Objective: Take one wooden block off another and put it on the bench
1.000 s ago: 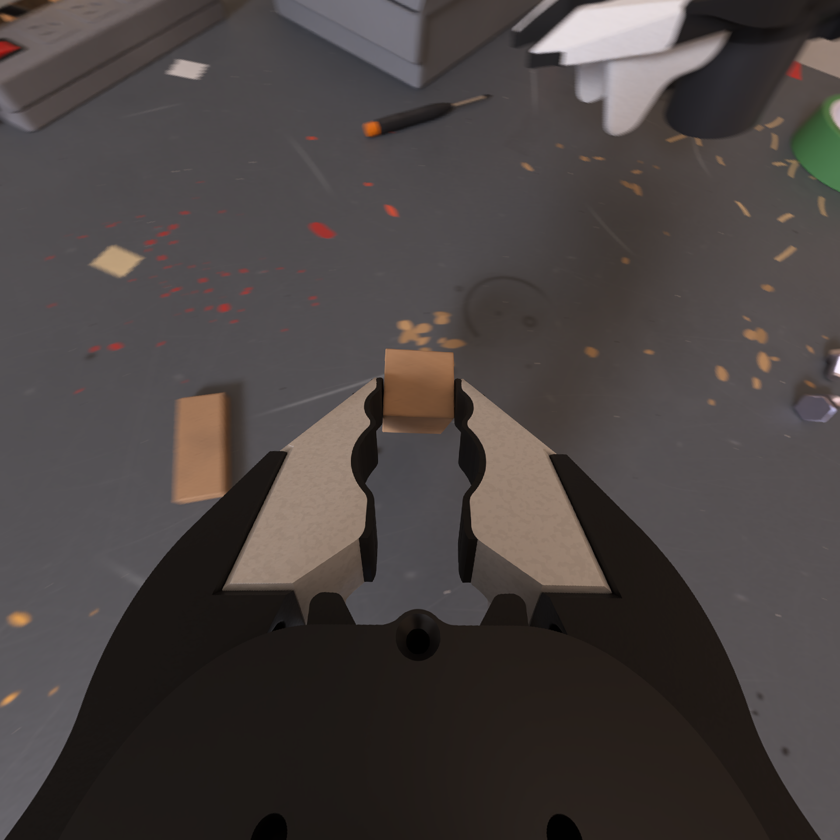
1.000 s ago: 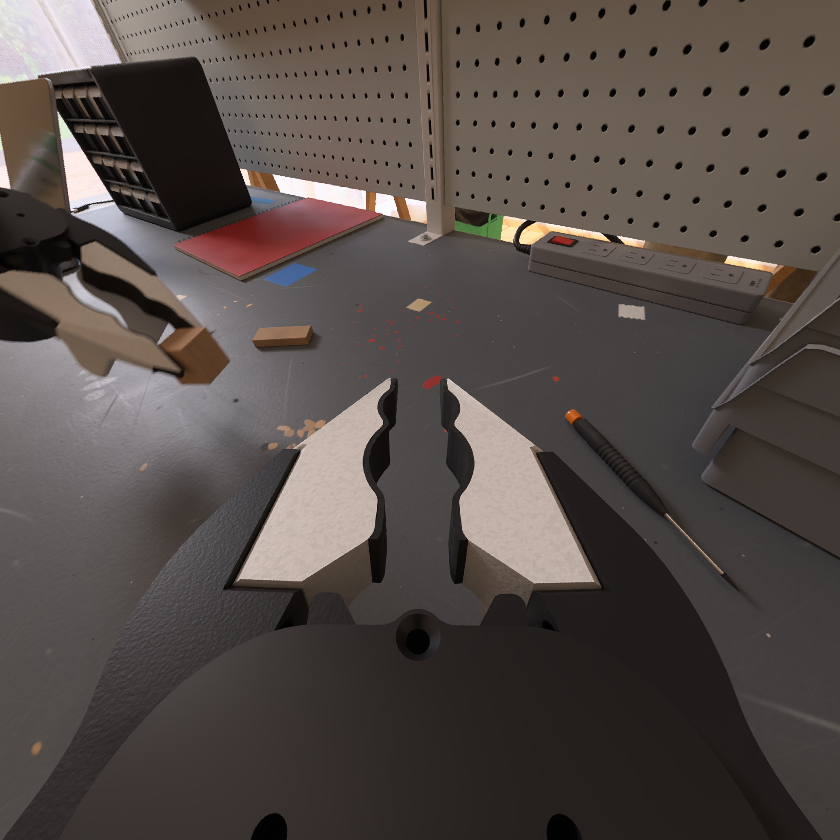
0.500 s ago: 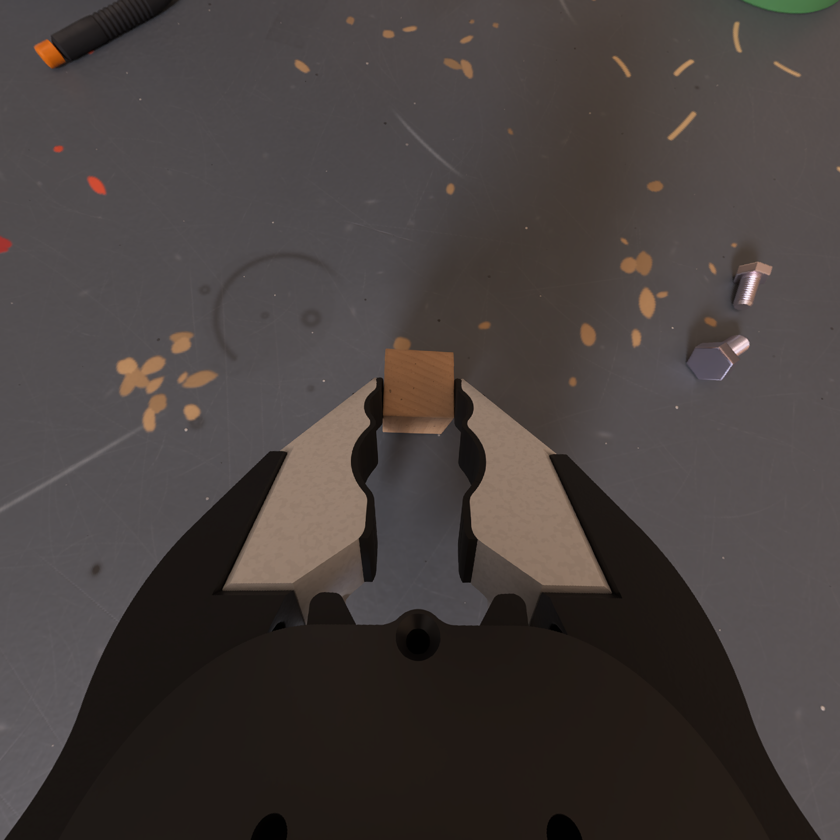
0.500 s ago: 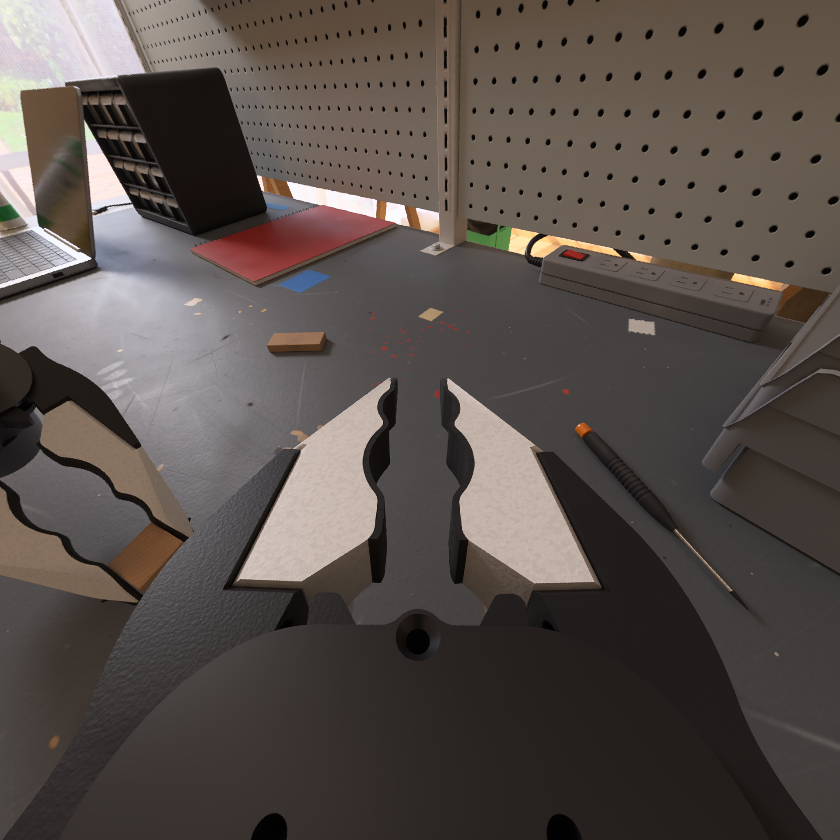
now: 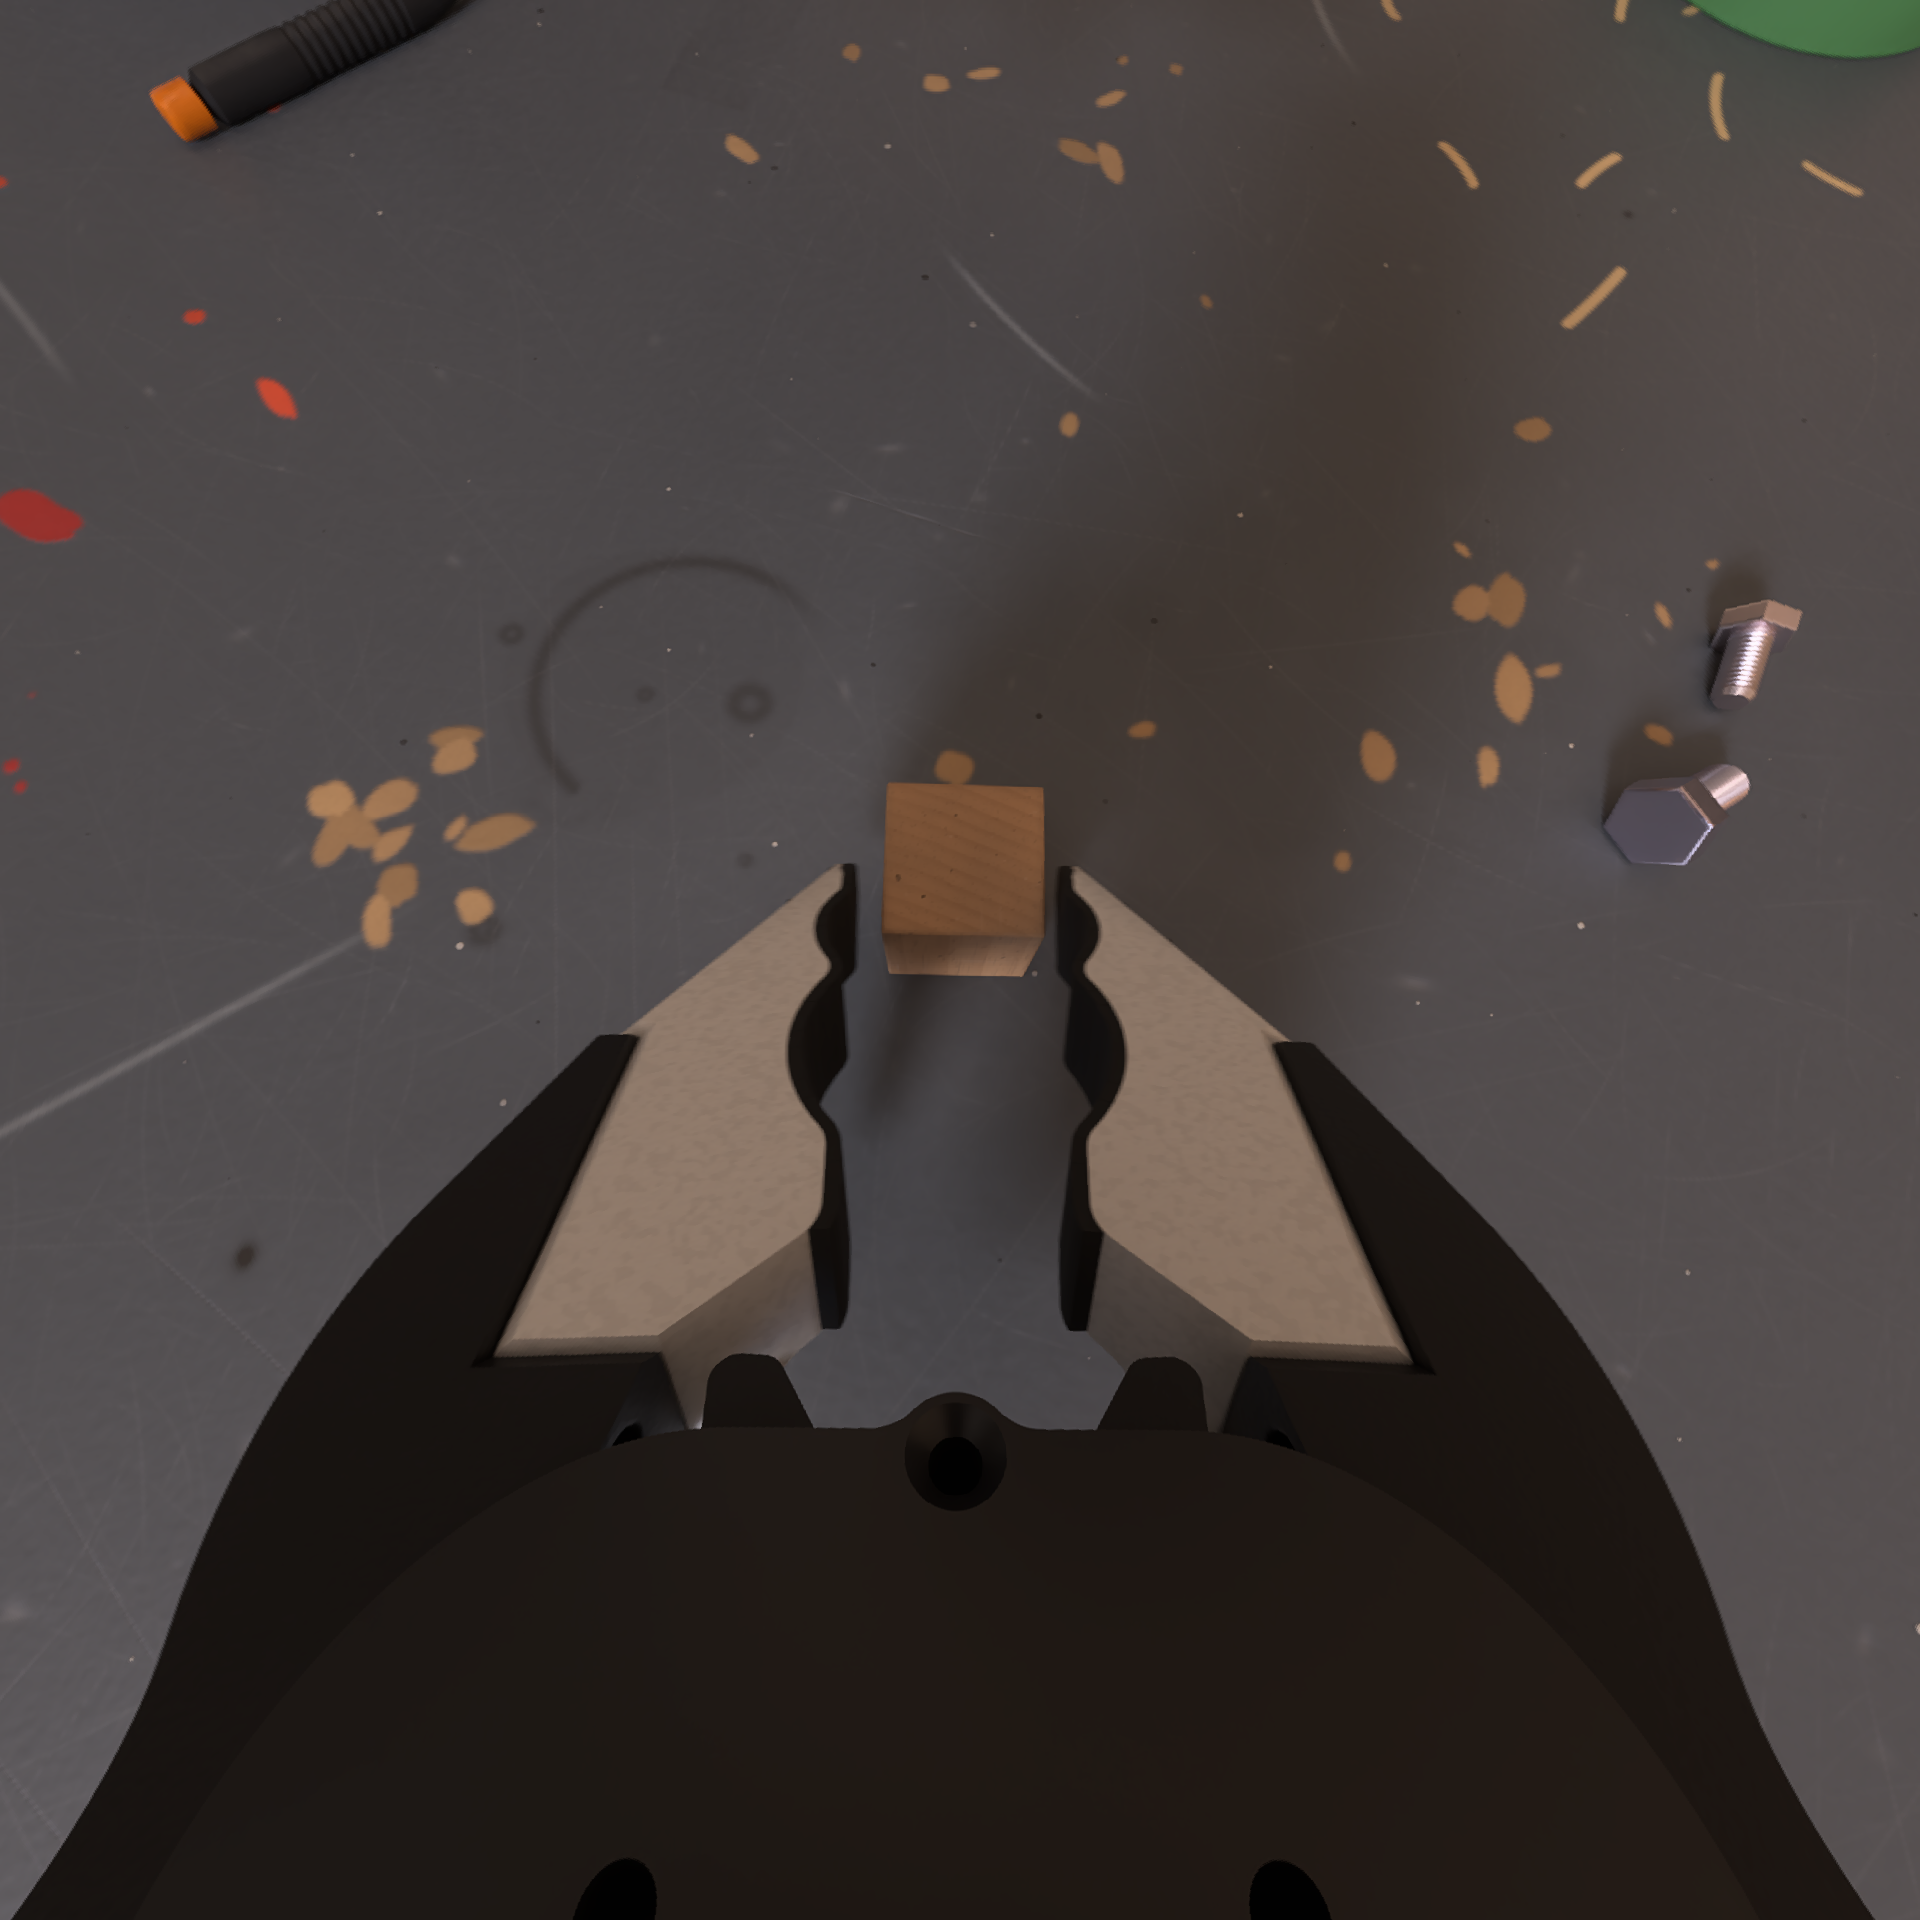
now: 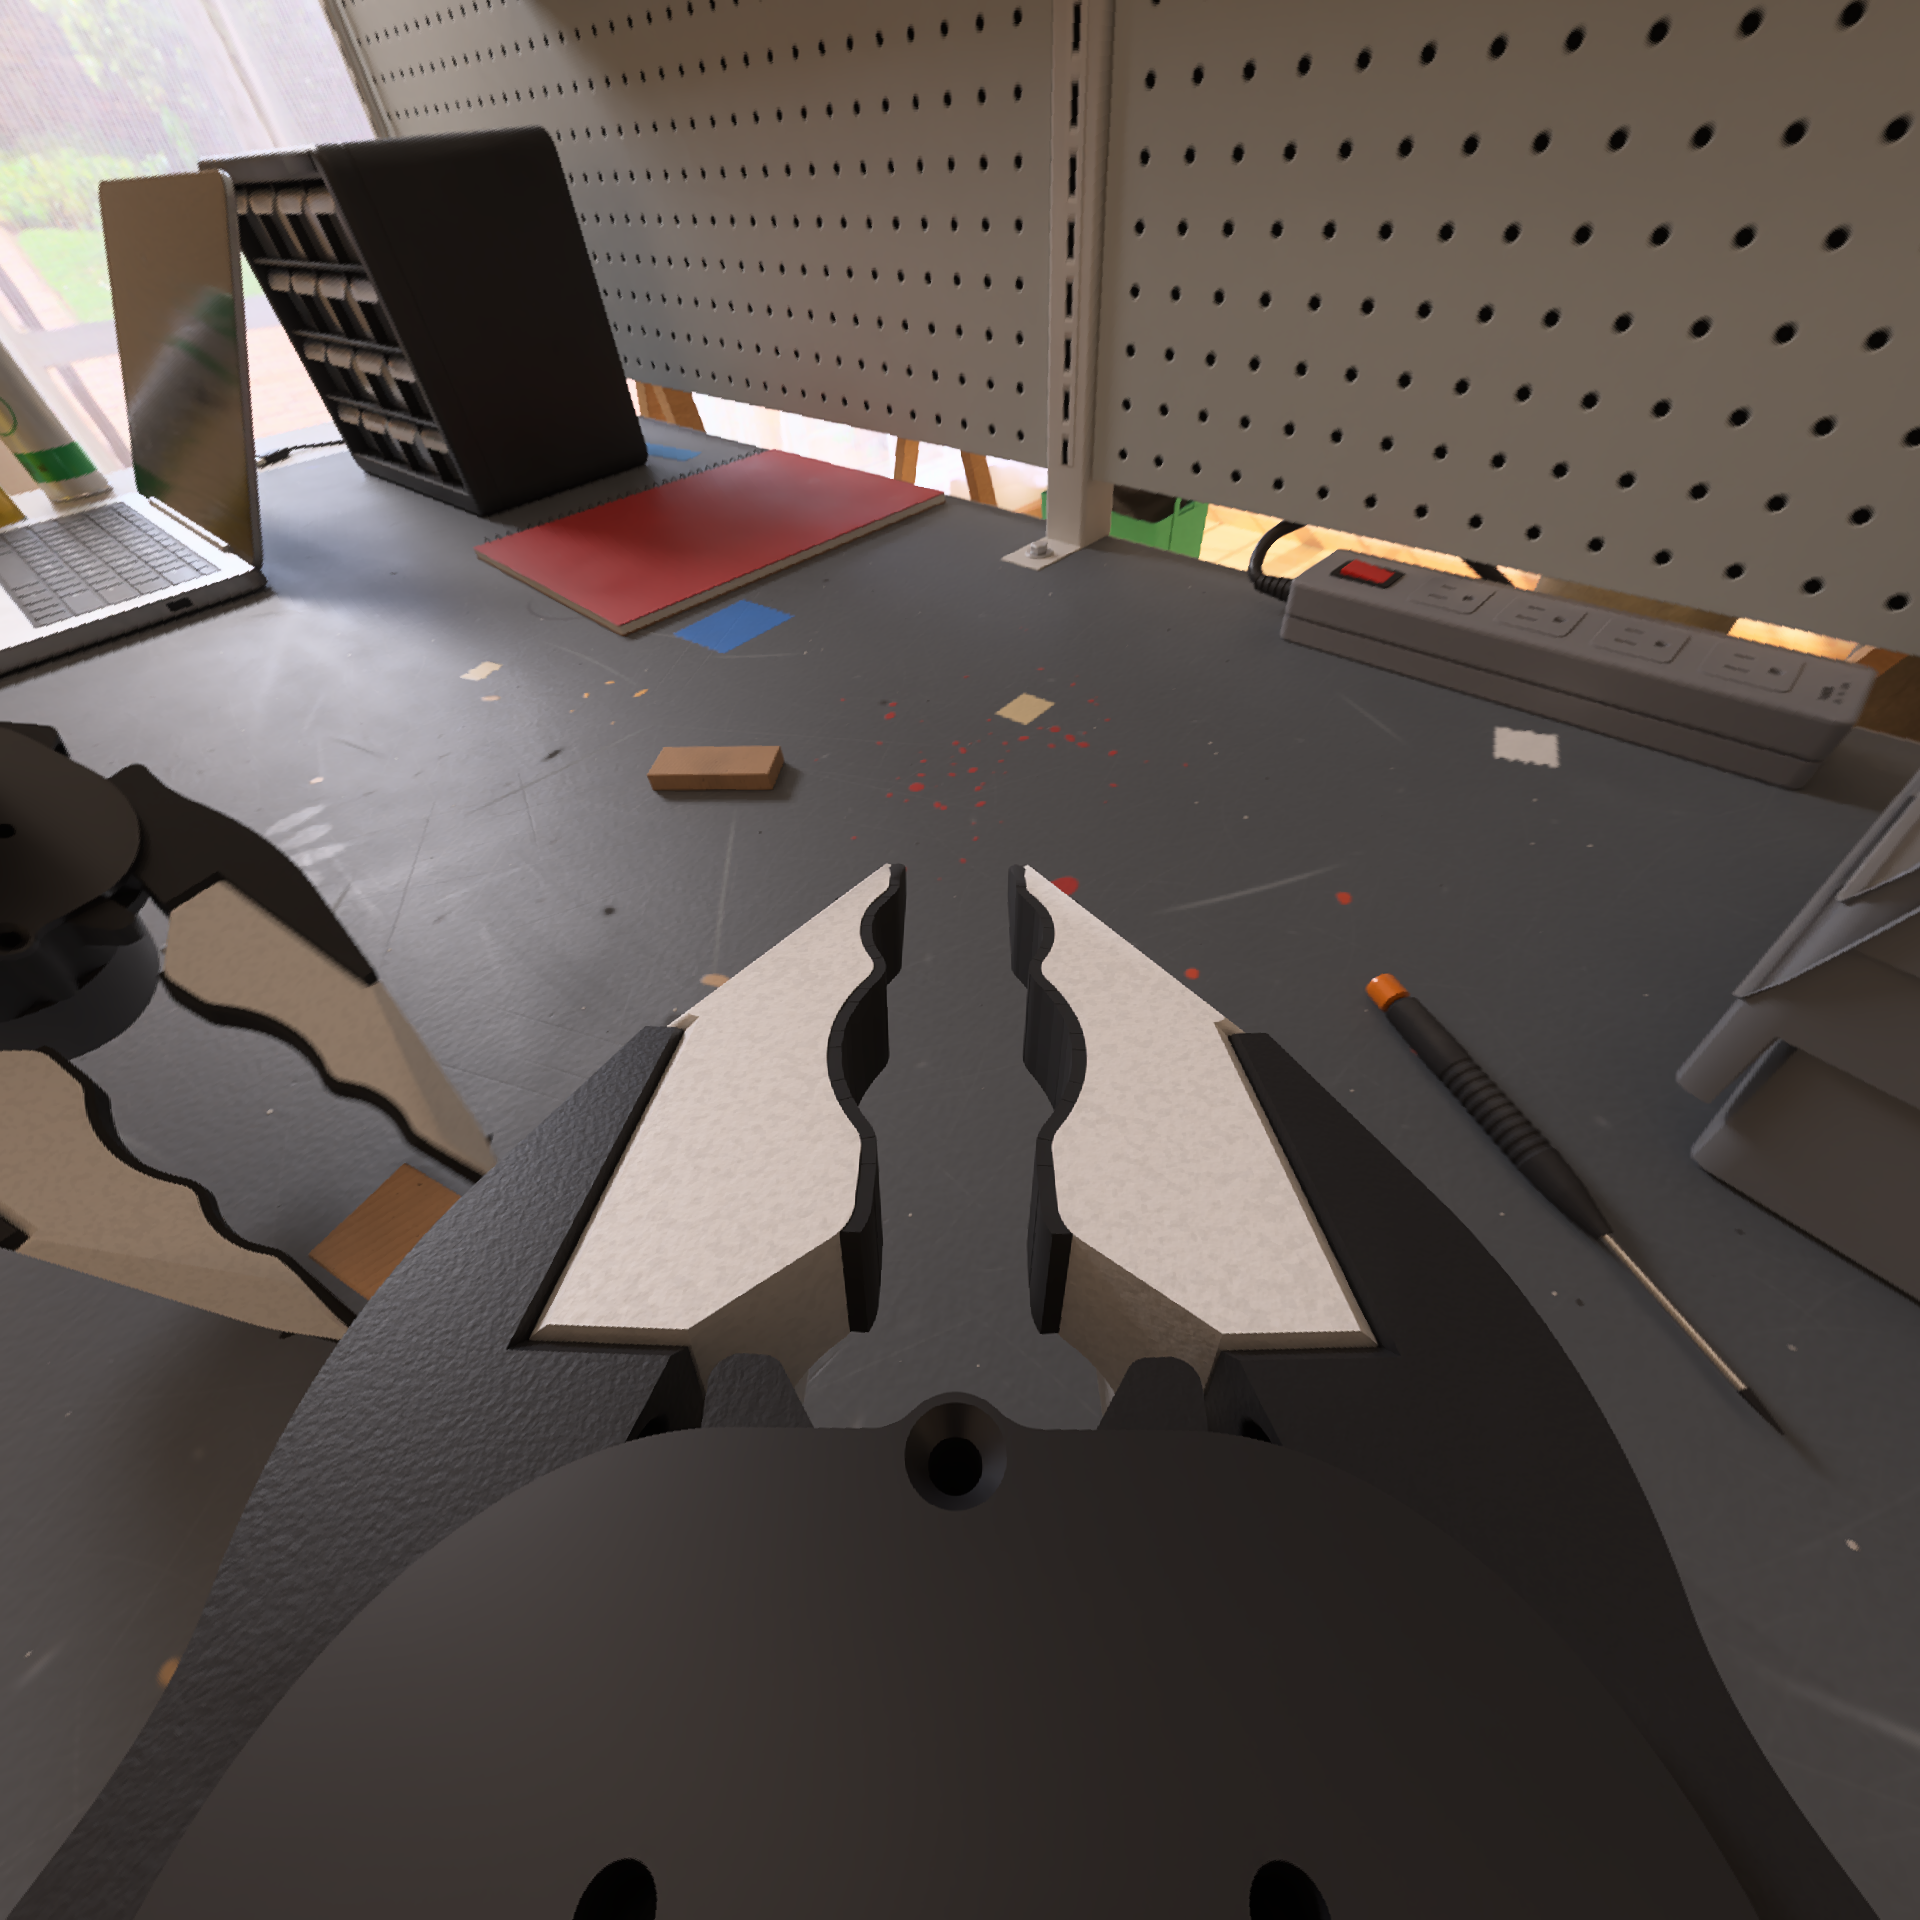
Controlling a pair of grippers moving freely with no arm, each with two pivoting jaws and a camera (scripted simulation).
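Note:
A small wooden cube rests on the grey bench. My left gripper is open around it, with a thin gap on each side between its fingertips and the cube. In the right wrist view the left gripper is low at the left with the cube between its tips. A flat wooden block lies alone farther back on the bench. My right gripper hovers over the bench, empty, its jaws a narrow gap apart.
A screwdriver lies right of my right gripper. Two bolts lie right of the cube, and a green roll farther off. A power strip, red board, laptop, drawer bin and grey trays line the bench edges.
My left gripper carried the cube away from the flat block and down to the bench, then opened and let it go. My right gripper stayed almost still.

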